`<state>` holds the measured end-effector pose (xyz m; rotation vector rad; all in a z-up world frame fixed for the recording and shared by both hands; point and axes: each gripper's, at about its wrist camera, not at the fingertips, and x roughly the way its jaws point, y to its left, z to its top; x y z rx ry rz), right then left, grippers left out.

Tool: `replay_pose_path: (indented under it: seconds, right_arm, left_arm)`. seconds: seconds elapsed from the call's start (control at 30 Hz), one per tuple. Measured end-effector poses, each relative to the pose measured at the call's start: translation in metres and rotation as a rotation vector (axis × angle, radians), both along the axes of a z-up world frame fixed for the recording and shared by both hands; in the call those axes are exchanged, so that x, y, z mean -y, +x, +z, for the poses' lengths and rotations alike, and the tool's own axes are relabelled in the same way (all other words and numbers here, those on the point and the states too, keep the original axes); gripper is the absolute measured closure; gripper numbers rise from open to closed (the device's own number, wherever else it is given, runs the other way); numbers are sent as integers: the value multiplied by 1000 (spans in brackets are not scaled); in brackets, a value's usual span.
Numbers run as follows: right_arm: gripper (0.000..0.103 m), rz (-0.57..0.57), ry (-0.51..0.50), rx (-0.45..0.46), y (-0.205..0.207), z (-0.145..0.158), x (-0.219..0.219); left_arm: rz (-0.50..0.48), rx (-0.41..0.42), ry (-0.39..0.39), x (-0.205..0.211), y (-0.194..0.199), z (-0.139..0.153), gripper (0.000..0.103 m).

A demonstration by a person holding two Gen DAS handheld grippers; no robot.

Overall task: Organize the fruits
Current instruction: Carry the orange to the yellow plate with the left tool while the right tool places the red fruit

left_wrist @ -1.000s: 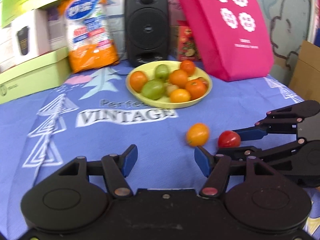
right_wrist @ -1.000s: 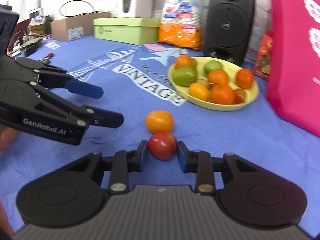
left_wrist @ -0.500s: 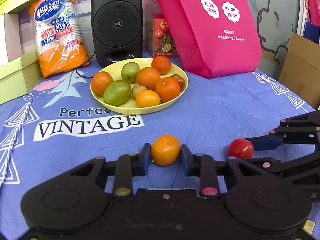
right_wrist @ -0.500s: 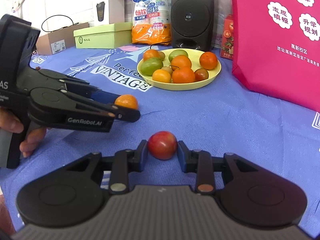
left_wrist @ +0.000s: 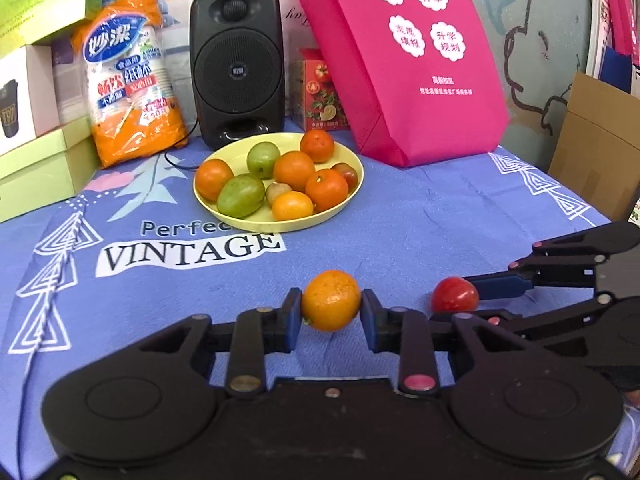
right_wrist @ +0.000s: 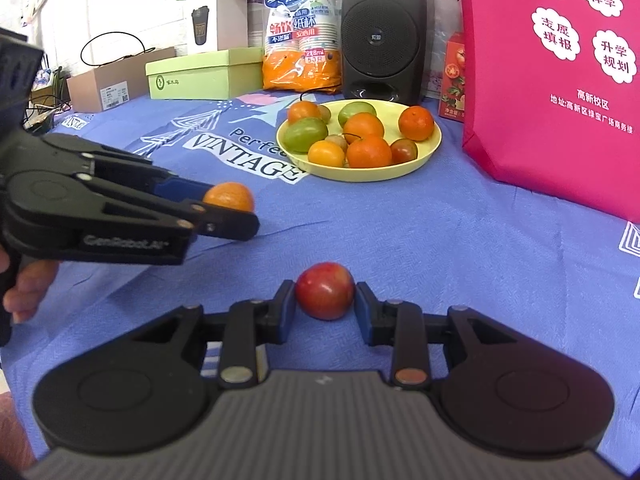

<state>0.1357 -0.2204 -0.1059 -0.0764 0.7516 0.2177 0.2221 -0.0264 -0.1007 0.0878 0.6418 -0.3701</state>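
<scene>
The left tool (left_wrist: 331, 311) is clamped on an orange (left_wrist: 331, 300), its blue pads pressing both sides of the fruit just above the blue cloth (left_wrist: 400, 220) that covers the desk. The right tool (right_wrist: 325, 303) is closed the same way on a red tomato (right_wrist: 325, 290), which sits low over the cloth between its pads. From the left wrist view, the right tool reaches in from the right edge with the tomato at its tip, near the orange but apart from it. From the right wrist view, the left tool comes in from the left, and a hand (right_wrist: 24, 292) shows below its body.

Farther back on the cloth stands a yellow plate (left_wrist: 344, 210) piled with oranges, green fruits and small dark tomatoes, well apart from both held fruits. Behind the plate stand a black speaker (left_wrist: 237, 68), an orange pack (left_wrist: 132, 76) of paper cups and a pink bag (left_wrist: 400, 60).
</scene>
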Motion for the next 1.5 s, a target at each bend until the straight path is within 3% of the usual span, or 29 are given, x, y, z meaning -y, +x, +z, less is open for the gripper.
replay_pose_path:
  seconds: [0.27, 0.63, 1.1, 1.5]
  right_arm:
    - [72, 22, -5, 36, -12, 16, -10]
    - [72, 50, -49, 73, 0, 34, -19]
    - [72, 26, -80, 136, 90, 50, -12]
    - [72, -91, -52, 105, 181, 31, 13]
  left_arm:
    - [21, 2, -10, -21, -9, 17, 73]
    - [34, -6, 2, -35, 24, 34, 73]
    - [20, 37, 21, -26, 104, 57, 73]
    - [109, -54, 56, -11, 200, 34, 72]
